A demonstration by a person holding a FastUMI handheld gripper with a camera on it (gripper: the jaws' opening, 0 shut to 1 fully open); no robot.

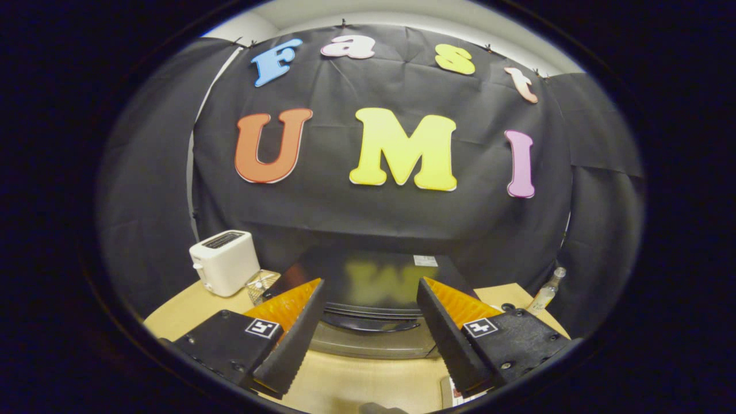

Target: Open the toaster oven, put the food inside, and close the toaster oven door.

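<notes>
A black toaster oven (pixel 374 282) stands on the wooden table just ahead of my fingers, seen from above its glossy top. Its door looks closed, with a dark curved handle (pixel 371 325) along the top of the front face. My gripper (pixel 371 319) is open, held above the table. The handle and the upper front of the oven lie in the wide gap between the two fingers, which touch nothing. I cannot make out the food.
A white pop-up toaster (pixel 225 261) stands on the table (pixel 356 385) left of the oven, with a small clear container (pixel 260 284) beside it. A clear plastic bottle (pixel 547 290) is to the right of the oven. Black cloth walls close the booth behind.
</notes>
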